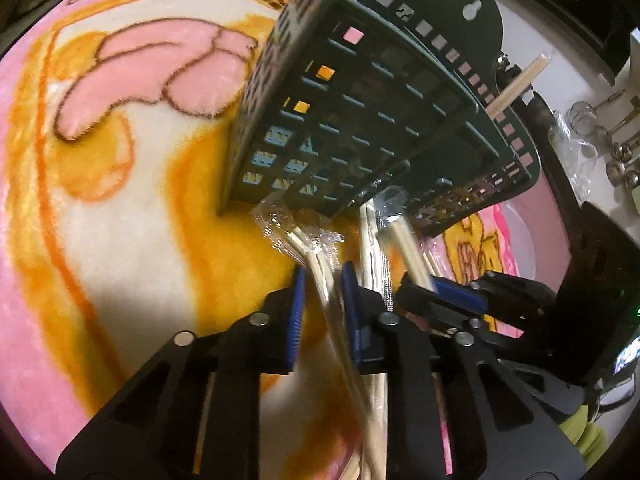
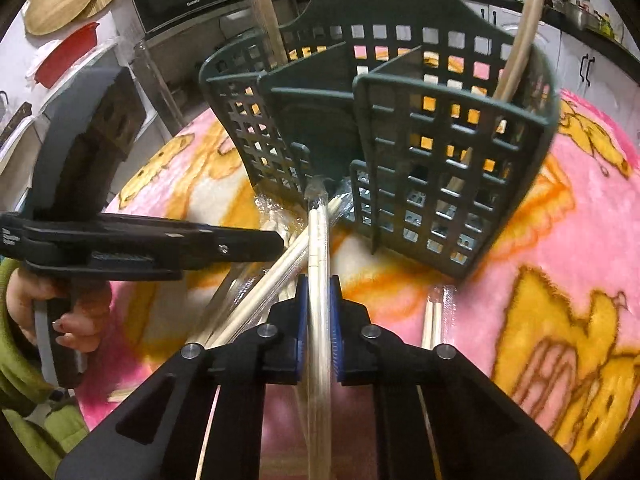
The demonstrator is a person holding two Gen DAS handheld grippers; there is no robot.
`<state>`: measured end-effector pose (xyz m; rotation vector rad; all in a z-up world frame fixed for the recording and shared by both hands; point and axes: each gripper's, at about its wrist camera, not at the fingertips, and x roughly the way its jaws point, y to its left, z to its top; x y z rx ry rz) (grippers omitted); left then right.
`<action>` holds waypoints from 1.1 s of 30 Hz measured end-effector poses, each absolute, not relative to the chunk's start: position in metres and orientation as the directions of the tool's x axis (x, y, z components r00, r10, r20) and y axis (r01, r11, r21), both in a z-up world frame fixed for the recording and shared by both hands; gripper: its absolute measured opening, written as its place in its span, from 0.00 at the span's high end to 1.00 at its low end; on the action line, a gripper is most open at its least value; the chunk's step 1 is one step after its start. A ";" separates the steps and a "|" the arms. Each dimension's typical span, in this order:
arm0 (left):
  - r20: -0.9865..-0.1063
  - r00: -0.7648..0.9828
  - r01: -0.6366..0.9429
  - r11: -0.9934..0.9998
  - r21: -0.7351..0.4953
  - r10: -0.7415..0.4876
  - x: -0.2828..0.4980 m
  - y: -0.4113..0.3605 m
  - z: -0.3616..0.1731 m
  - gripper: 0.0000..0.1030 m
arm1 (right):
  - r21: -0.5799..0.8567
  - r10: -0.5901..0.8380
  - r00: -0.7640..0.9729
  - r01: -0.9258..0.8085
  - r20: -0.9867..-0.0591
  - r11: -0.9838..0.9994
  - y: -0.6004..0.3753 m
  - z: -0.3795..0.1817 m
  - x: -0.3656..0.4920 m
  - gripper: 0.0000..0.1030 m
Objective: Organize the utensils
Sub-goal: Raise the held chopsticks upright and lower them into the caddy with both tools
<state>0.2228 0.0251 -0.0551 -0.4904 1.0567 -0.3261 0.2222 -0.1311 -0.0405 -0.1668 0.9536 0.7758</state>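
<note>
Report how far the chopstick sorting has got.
Done: at least two chopsticks already stand in the green caddy.
In hand: the right hand-held gripper is shut on a wrapped pair aimed at the caddy; the left hand-held gripper has another wrapped pair between its fingers.
Left: more wrapped chopsticks lie on the pink blanket.

Left wrist camera sitting just behind left gripper (image 1: pixel 322 280), looking down and forward over blanket (image 1: pixel 100 200), close against rack (image 1: pixel 360 120) seen from its side. Right wrist camera riding behind right gripper (image 2: pixel 318 292), facing rack (image 2: pixel 400 120) front-on, kitchen shelves showing beyond. Both views sharing rack, blanket, wrapped chopsticks (image 1: pixel 316 256) (image 2: pixel 318 240). Each camera catching other gripper: right gripper (image 1: pixel 444 292) at right edge, left gripper (image 2: pixel 276 244) at left.
</note>
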 end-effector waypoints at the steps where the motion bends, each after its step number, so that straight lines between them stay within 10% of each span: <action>1: -0.746 0.459 0.026 0.846 -0.532 -0.483 0.222 0.025 -0.054 0.91 | 0.198 0.526 0.343 -0.661 -0.778 0.724 -0.134 -0.037 0.220 0.90; 33: -0.540 0.728 0.222 0.891 -0.396 -0.422 0.179 0.013 0.075 0.97 | 0.170 0.615 0.565 -0.645 -0.550 0.745 -0.176 0.062 0.172 0.94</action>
